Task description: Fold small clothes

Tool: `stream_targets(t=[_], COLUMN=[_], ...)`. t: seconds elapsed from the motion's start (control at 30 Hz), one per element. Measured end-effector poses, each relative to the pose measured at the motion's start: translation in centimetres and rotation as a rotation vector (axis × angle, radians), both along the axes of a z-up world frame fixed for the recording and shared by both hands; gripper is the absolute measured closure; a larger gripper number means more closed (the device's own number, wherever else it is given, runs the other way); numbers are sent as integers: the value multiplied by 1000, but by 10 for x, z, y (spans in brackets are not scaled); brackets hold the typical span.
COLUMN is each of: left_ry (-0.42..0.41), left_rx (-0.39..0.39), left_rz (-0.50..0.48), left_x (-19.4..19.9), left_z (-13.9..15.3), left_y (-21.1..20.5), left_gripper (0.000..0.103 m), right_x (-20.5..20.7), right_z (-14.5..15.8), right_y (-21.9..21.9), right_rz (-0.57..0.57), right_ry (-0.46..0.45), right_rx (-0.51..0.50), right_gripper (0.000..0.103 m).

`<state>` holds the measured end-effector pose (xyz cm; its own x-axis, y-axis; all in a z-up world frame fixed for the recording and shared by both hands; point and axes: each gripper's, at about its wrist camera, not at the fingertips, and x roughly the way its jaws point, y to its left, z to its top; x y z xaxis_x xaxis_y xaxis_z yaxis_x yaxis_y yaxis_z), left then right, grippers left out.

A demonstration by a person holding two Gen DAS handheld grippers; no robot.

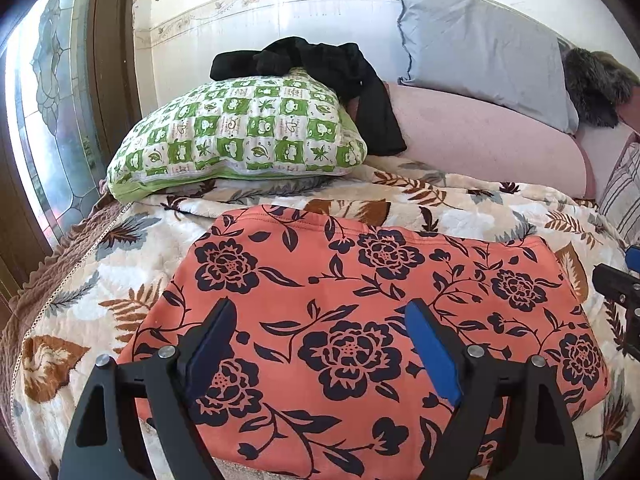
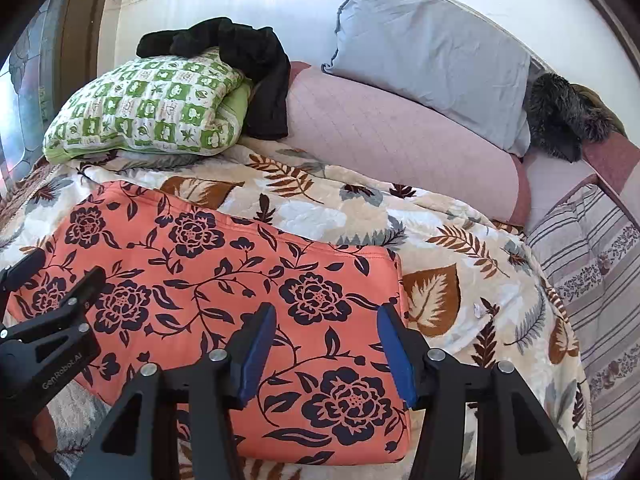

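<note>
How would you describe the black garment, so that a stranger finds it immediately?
Look at the far end of the bed, by the white wall. There a green-and-white checked pillow lies, and the black garment is draped over its top, hanging down toward the pink bolster. It is the only plain black cloth.

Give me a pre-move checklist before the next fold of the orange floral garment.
1. Left gripper open, holding nothing: ok.
2. Right gripper open, holding nothing: ok.
3. Orange floral garment lies flat on the leaf-print blanket: ok.
4. Garment's right edge visible beside the right fingers: ok.
5. Near edge visible: cannot tell, the grippers hide it.
6. Green checked pillow and black garment apart from the fold area: ok.
</note>
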<state>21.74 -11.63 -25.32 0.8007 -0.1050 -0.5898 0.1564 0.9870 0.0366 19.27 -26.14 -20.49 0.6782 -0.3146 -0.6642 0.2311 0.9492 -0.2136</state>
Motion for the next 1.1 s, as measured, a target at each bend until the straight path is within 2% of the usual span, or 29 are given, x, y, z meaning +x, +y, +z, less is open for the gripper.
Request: stream_targets(t=[0.27, 1.1], left_ry=[5, -20], left_rx=[15, 20], left_rz=[27, 60], left_x=[8, 10], left_z=[-6, -1], left_y=[0, 19], left_gripper=[16, 16], right_x=[-4, 2], right_z=[1, -2], right_y=[-9, 32], right_rz=[4, 109], right_ry=[-18, -23], right_rx=[1, -18], right_gripper=[47, 46])
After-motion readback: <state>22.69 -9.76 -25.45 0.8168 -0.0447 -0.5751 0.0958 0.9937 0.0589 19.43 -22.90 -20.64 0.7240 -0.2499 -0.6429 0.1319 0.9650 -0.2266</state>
